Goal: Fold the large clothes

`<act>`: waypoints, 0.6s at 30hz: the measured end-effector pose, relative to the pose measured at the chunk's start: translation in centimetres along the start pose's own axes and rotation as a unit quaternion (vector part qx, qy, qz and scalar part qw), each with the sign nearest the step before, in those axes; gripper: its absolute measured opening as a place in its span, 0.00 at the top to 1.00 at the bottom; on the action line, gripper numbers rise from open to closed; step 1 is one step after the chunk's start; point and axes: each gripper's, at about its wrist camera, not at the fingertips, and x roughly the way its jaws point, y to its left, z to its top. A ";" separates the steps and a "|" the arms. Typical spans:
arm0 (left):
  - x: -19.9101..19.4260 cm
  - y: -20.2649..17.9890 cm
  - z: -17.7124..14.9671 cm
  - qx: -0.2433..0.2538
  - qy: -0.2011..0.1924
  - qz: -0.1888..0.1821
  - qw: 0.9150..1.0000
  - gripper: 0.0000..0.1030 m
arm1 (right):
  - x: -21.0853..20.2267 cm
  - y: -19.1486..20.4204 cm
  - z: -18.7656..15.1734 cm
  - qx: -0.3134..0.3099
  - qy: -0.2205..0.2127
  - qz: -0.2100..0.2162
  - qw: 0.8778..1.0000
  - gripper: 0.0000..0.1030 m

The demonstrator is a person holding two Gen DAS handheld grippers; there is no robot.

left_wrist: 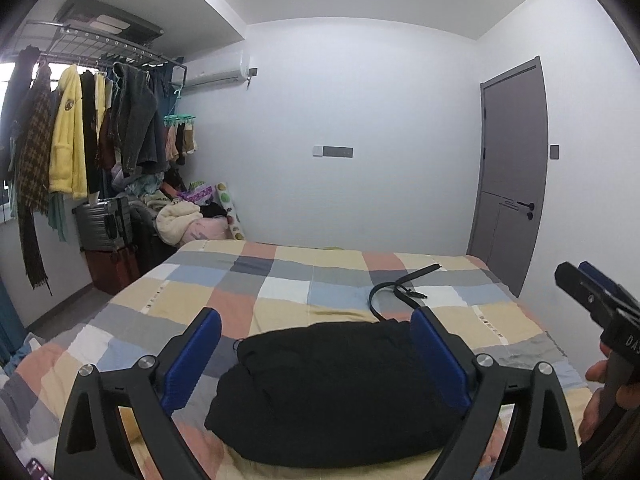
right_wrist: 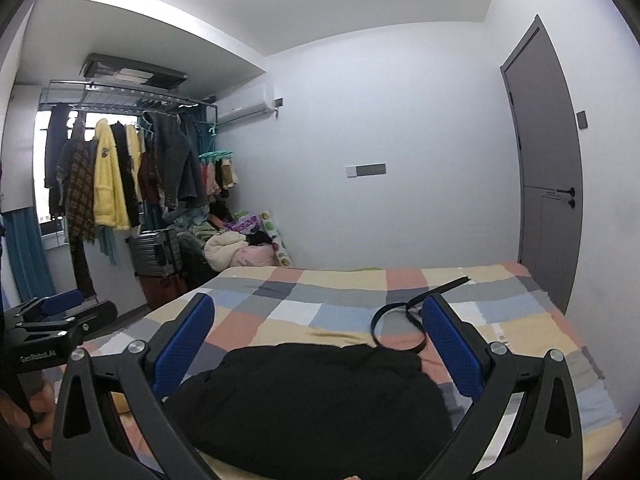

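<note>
Fingers of left gripper (left_wrist: 316,334) & right gripper (right_wrist: 320,322) spread wide, nothing held. Folded black fabric garment (left_wrist: 332,392) sits on patchwork checked bedsheet (left_wrist: 280,280). Risk: loose black strap (left_wrist: 400,292) trailing beyond could snag, undo fold.

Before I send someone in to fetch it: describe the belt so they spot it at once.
On the patchwork checked bedspread, look just beyond the folded black garment, toward the grey door. The thin black strap belt lies curled there, the only narrow looped thing on the bed.

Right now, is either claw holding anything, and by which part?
Nothing is held: the left claw and right claw are open above the folded black garment.
</note>
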 end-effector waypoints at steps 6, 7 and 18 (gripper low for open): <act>-1.1 0.3 -2.0 -0.018 0.006 0.004 1.000 0.07 | -1.2 0.7 -2.5 0.011 0.009 -0.001 1.000 0.00; -1.0 0.3 -2.4 -0.019 0.011 0.006 1.000 0.07 | -1.4 0.8 -2.9 0.008 0.011 -0.009 1.000 0.00; -0.1 0.3 -8.0 -0.007 0.066 0.032 0.997 0.07 | -3.1 0.6 -7.3 0.000 0.052 -0.017 0.999 0.00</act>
